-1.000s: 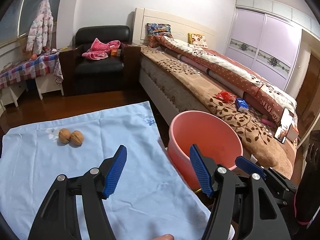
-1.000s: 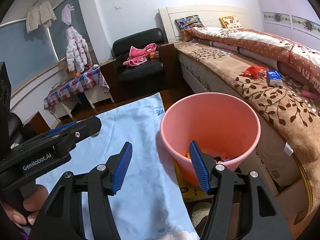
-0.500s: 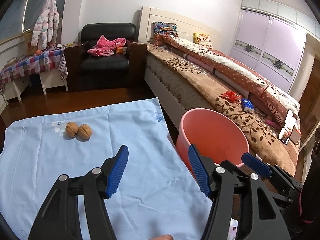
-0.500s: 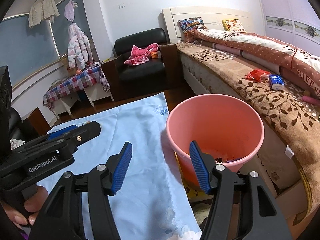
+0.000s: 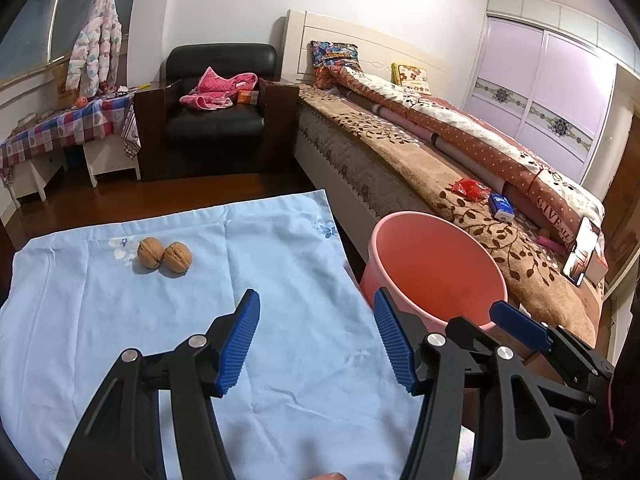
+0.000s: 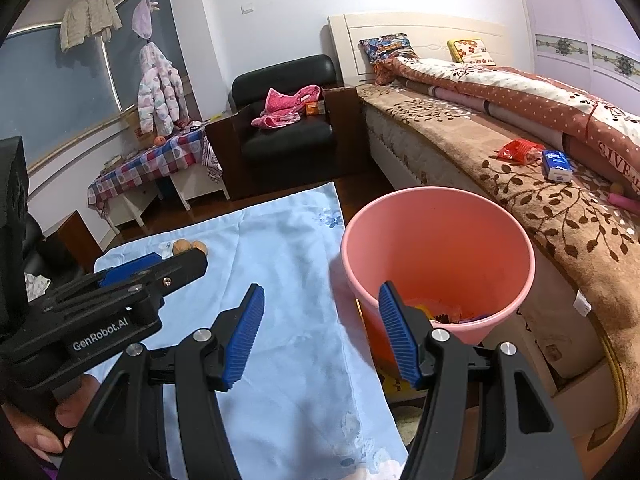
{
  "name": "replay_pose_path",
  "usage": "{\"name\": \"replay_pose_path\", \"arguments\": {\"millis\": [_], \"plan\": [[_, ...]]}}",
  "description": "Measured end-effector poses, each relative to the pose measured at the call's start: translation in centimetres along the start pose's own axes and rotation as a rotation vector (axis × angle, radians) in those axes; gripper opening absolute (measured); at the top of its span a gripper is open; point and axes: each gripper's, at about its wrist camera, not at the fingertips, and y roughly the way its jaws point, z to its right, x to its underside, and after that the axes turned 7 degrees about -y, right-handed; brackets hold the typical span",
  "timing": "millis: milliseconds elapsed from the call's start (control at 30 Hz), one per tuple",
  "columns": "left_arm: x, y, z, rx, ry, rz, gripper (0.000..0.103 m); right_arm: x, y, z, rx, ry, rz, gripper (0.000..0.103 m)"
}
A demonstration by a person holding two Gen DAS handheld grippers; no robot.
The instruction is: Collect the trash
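Note:
Two walnuts (image 5: 165, 258) lie side by side on a light blue cloth (image 5: 120, 320), far left of it; they show small in the right wrist view as walnuts (image 6: 190, 246). A pink bin (image 5: 436, 272) stands at the cloth's right edge, with wrappers at its bottom (image 6: 444, 314). My left gripper (image 5: 316, 340) hovers over the cloth near the bin, its jaws closing slowly with nothing between them. My right gripper (image 6: 320, 336) is open and empty, straddling the bin's near rim (image 6: 436, 264).
A bed (image 5: 460, 184) with a brown blanket runs along the right, with a red packet (image 5: 470, 190) and a blue tissue pack (image 5: 501, 207) on it. A black armchair (image 5: 218, 116) and a checked-cloth table (image 5: 60, 132) stand at the back.
Both views have shifted a little, so the bin sits further right and the walnuts nearer the middle. The left gripper's jaws have narrowed slightly.

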Motion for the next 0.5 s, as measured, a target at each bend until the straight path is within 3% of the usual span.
{"name": "replay_pose_path", "arguments": {"millis": [500], "plan": [[0.14,0.49,-0.59,-0.037,0.005,0.001,0.056,0.11,0.35,-0.59,-0.027,-0.021,-0.014,0.06]]}}
